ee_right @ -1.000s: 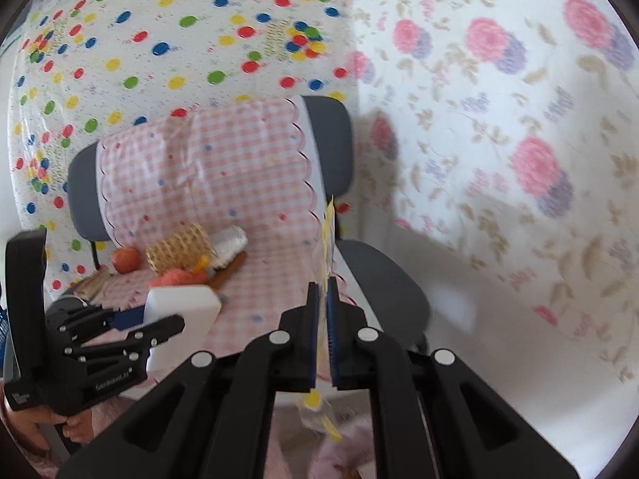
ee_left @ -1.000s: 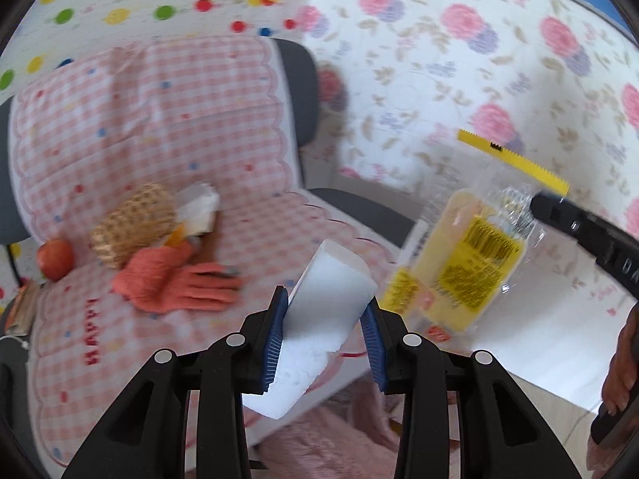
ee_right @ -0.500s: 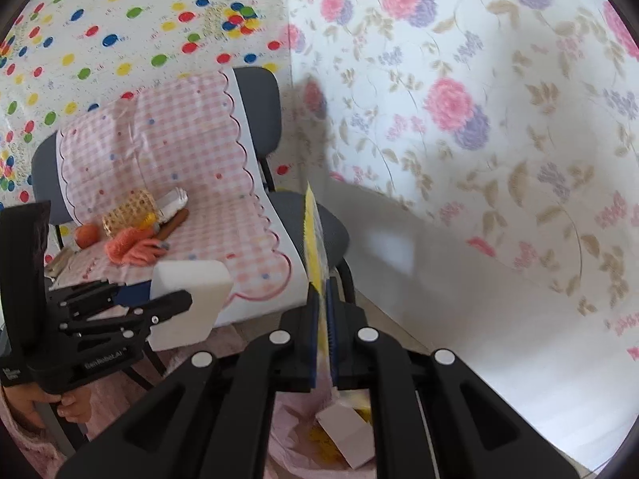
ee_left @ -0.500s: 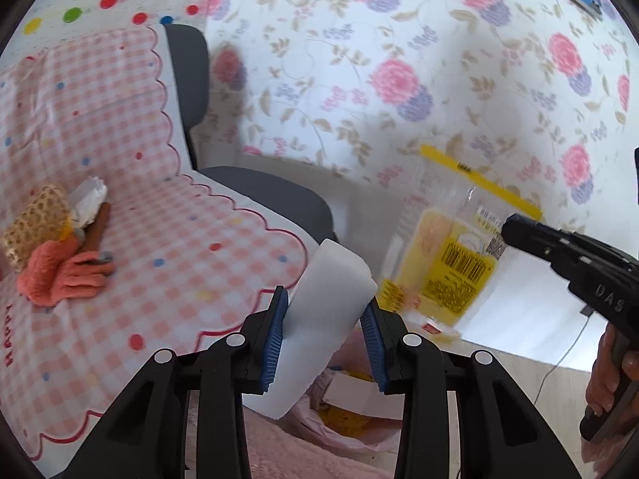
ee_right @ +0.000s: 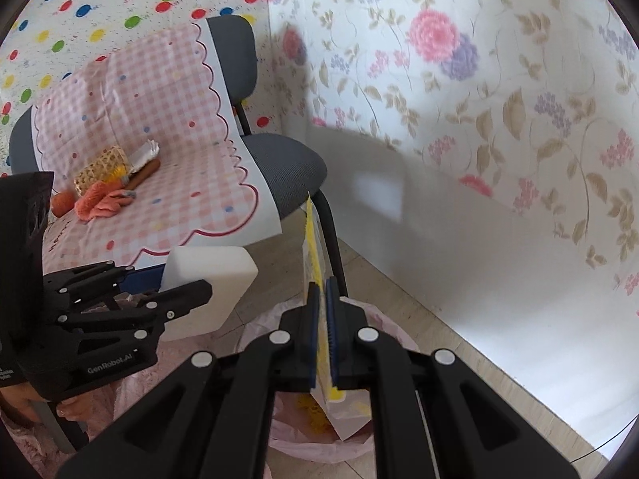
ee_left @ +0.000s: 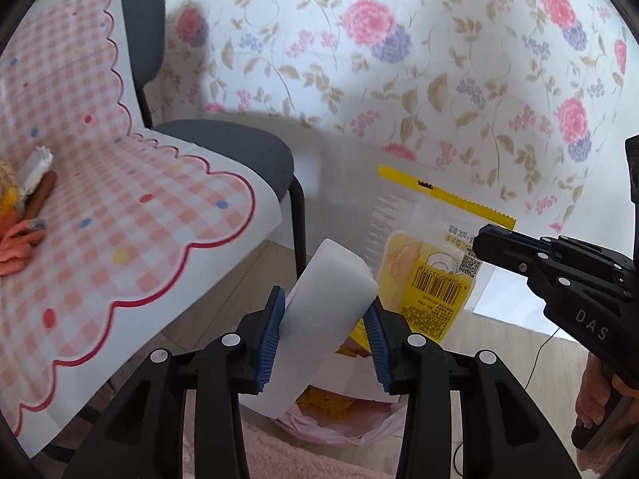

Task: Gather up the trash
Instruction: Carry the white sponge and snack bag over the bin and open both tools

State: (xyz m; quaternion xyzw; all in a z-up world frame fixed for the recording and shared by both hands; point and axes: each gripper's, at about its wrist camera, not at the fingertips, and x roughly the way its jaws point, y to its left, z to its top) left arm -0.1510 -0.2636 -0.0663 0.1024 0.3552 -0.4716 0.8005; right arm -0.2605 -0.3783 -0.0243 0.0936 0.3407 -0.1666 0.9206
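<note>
A white foam block sits tilted between the blue pads of my left gripper, whose jaws are opening though both pads still touch it. My right gripper is shut on a clear and yellow plastic package, which appears edge-on in the right wrist view as the package. Both hang over a bin lined with a pink bag, which holds yellow and white scraps. In the left wrist view the bin's bag lies under the block.
A grey chair draped with a pink checked cloth stands to the left, its black leg close to the bin. On it lie an orange glove, a woven roll and an orange fruit. A floral wall stands behind.
Both grippers have swung right and downward, away from the chair seat, carrying the block and the package. The pink-lined bin has come into view beneath them.
</note>
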